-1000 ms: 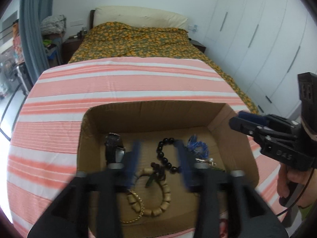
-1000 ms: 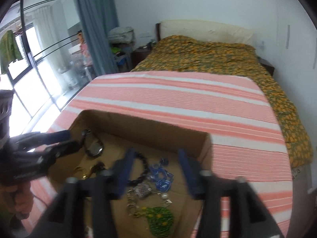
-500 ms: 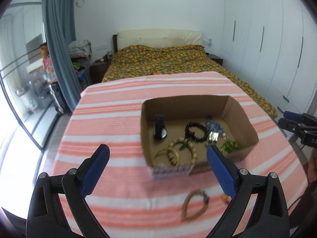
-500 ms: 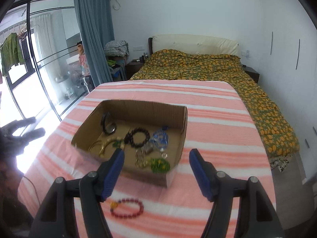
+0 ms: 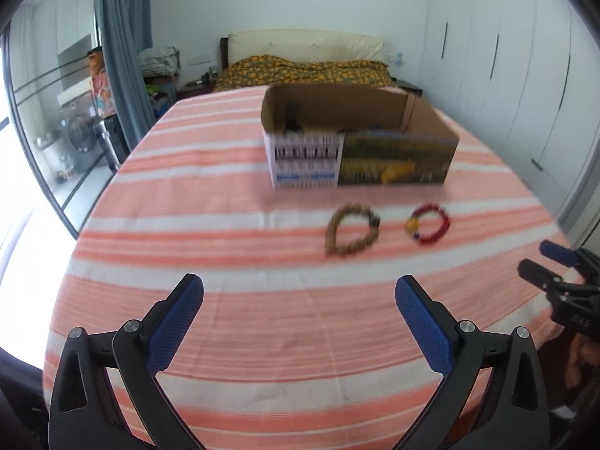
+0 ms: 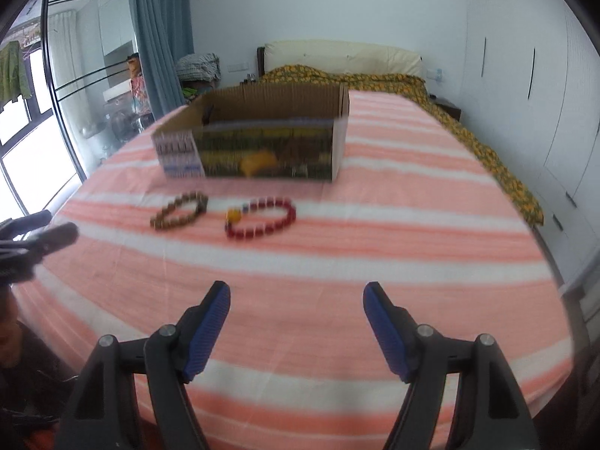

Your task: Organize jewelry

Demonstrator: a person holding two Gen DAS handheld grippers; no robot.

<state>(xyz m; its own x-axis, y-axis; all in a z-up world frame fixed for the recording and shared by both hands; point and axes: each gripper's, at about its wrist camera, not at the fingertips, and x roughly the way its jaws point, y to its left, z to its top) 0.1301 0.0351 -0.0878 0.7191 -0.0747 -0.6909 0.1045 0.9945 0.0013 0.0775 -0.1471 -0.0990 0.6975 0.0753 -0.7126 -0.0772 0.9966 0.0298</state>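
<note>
A cardboard box [image 5: 360, 165] [image 6: 262, 150] stands on the striped table; its contents are mostly hidden behind its front wall. A brown bead bracelet [image 5: 352, 234] [image 6: 180, 212] and a red bead bracelet [image 5: 429, 224] [image 6: 260, 217] lie on the cloth in front of the box. My left gripper [image 5: 300, 292] is open and empty, low over the near part of the table. My right gripper [image 6: 296, 296] is open and empty, also near the front. Each gripper shows at the edge of the other's view: the right gripper [image 5: 555, 273] and the left gripper [image 6: 33, 232].
The table has an orange and white striped cloth [image 5: 225, 187]. A bed [image 5: 300, 67] stands behind it, white wardrobes [image 5: 506, 75] on the right, a blue curtain [image 5: 120, 37] and glass doors on the left.
Both grippers have pulled back from over the box and dropped lower, toward the table's near edge. The box now shows side-on and the two bracelets lie between it and the grippers.
</note>
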